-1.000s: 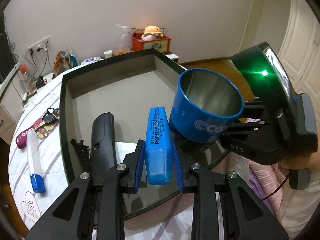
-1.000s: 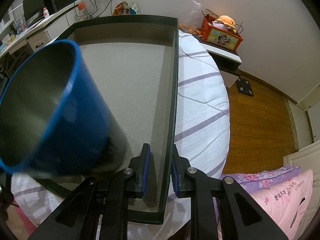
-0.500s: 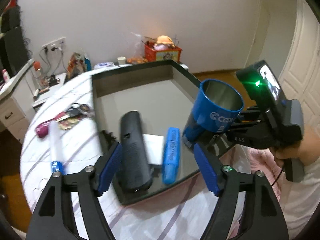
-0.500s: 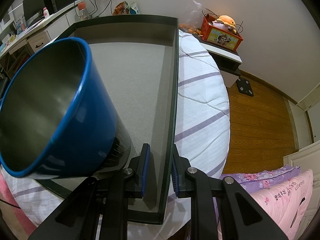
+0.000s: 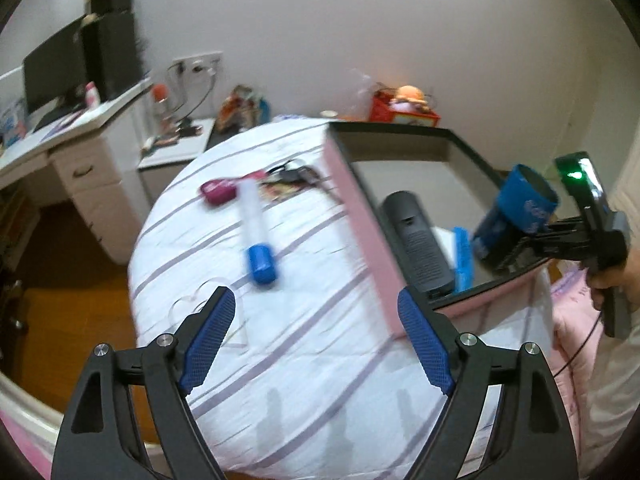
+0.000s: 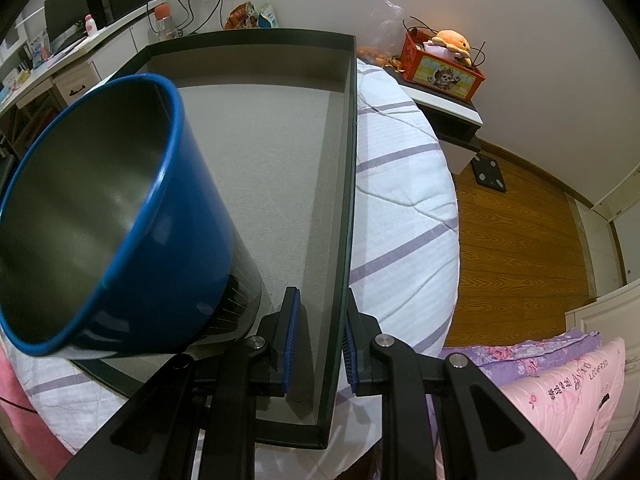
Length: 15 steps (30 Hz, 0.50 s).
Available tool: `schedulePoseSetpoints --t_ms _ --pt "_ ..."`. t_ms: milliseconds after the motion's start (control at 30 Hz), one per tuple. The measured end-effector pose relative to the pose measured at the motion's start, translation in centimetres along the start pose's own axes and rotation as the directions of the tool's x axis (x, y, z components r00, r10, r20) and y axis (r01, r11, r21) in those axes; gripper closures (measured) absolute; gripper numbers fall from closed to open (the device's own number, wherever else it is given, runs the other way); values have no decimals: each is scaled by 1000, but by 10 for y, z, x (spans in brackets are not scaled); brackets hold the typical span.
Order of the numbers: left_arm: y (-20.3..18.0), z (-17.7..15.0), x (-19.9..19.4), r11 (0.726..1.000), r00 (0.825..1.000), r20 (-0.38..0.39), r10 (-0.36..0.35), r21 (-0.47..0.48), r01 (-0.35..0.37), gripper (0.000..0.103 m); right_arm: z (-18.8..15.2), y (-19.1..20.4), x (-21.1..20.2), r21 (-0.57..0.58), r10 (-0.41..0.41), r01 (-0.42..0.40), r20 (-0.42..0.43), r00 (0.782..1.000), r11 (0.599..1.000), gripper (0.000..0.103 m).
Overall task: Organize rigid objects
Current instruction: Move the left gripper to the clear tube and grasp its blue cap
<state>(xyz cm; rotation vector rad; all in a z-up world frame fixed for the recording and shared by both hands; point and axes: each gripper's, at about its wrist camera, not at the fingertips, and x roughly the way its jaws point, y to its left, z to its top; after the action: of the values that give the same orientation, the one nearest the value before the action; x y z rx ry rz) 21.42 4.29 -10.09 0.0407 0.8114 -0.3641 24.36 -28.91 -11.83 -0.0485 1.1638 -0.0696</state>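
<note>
Left tool (image 5: 316, 344) gapes over striped bedspread (image 5: 312, 380)

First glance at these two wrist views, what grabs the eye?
The blue cup, tilted and filling the left of the right wrist view, over the tray; how the right gripper carries it is not visible. In the left wrist view, the left gripper stands wide open and empty over the striped bedcover. Ahead of it lies a clear tube with a blue cap.
</note>
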Motion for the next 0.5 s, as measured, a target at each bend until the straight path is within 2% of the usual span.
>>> schedulePoseSetpoints --t_ms 267,500 --pt "19 1 22 998 999 -21 33 -58 -35 18 0 -1 -1 1 -5 5 -1 1000 1000 82" --pt "29 11 59 992 996 -63 61 -102 -67 18 0 -2 -1 -3 -1 1 -5 1000 1000 82"
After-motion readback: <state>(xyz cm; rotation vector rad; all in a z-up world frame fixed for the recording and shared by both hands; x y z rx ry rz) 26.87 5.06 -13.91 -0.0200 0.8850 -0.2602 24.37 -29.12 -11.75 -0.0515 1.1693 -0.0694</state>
